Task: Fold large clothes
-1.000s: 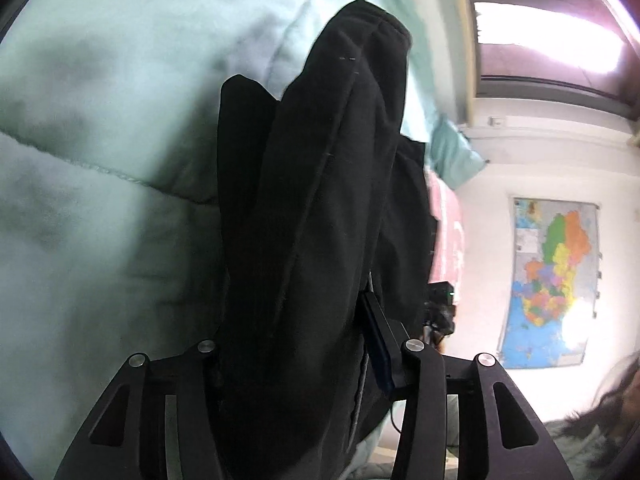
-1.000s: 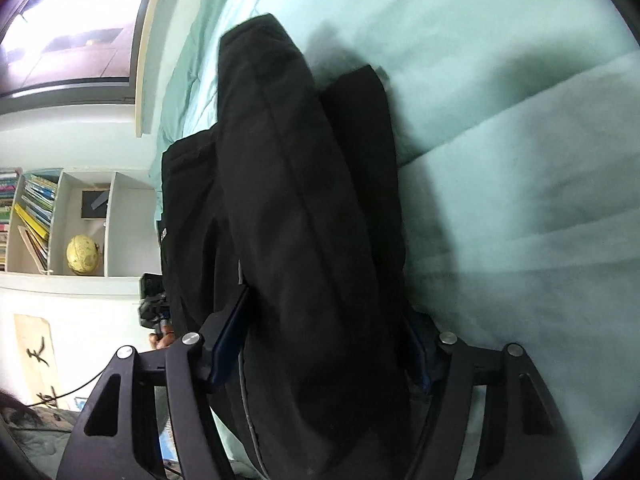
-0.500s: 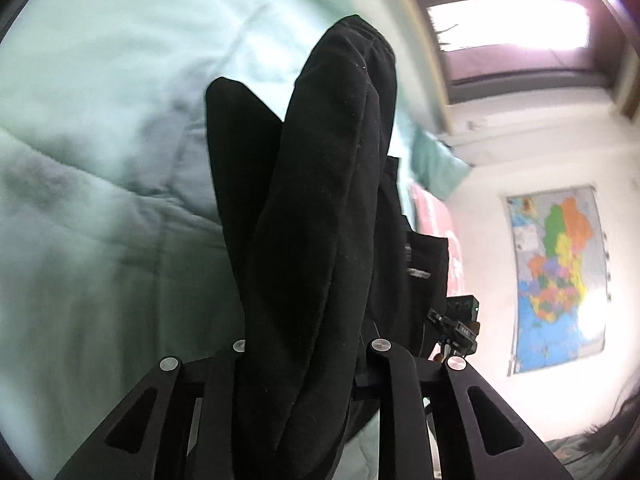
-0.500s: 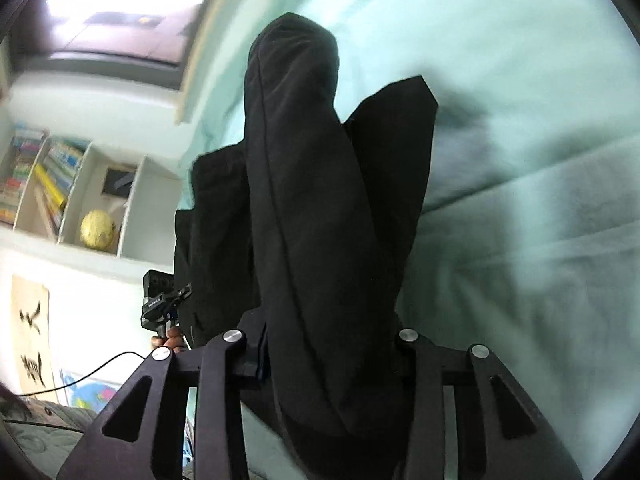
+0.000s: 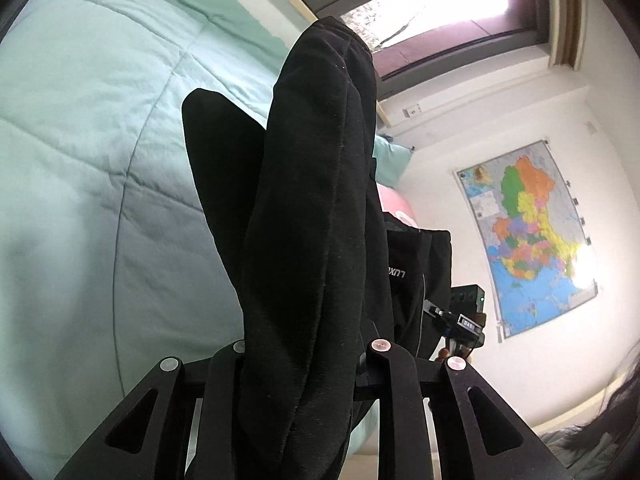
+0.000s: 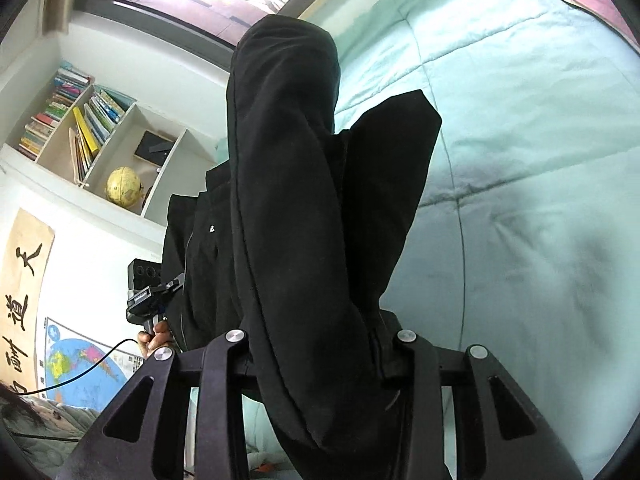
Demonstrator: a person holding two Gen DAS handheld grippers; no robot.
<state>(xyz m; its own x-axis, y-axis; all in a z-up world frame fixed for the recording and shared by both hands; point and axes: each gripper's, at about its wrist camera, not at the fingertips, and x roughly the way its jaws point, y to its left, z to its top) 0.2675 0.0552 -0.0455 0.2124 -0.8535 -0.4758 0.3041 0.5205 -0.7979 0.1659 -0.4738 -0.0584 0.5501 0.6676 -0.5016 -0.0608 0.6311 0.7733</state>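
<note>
A large black garment (image 5: 316, 208) hangs bunched in thick folds above the mint-green quilt (image 5: 88, 128). In the left wrist view my left gripper (image 5: 308, 356) is shut on one thick fold, and cloth hides the fingertips. In the right wrist view my right gripper (image 6: 320, 344) is shut on another fold of the same black garment (image 6: 296, 208). The cloth stretches between the two grippers, with a sleeve-like flap (image 6: 392, 168) sticking up beside the main fold. Each view shows the other gripper (image 5: 460, 320) (image 6: 148, 292) beyond the cloth, with a person's hand (image 6: 156, 338) on its handle.
The quilted bed (image 6: 520, 160) fills one side of both views. A window (image 5: 440, 12) runs behind the bed, a coloured map (image 5: 528, 236) hangs on the wall, and a bookshelf (image 6: 80, 120) holds books and a globe (image 6: 123, 185). A pink pillow (image 5: 394, 204) lies at the bed's end.
Both grippers closed tighter on the black garment and rose, lifting it off the quilt. The window, walls and shelf have come into view.
</note>
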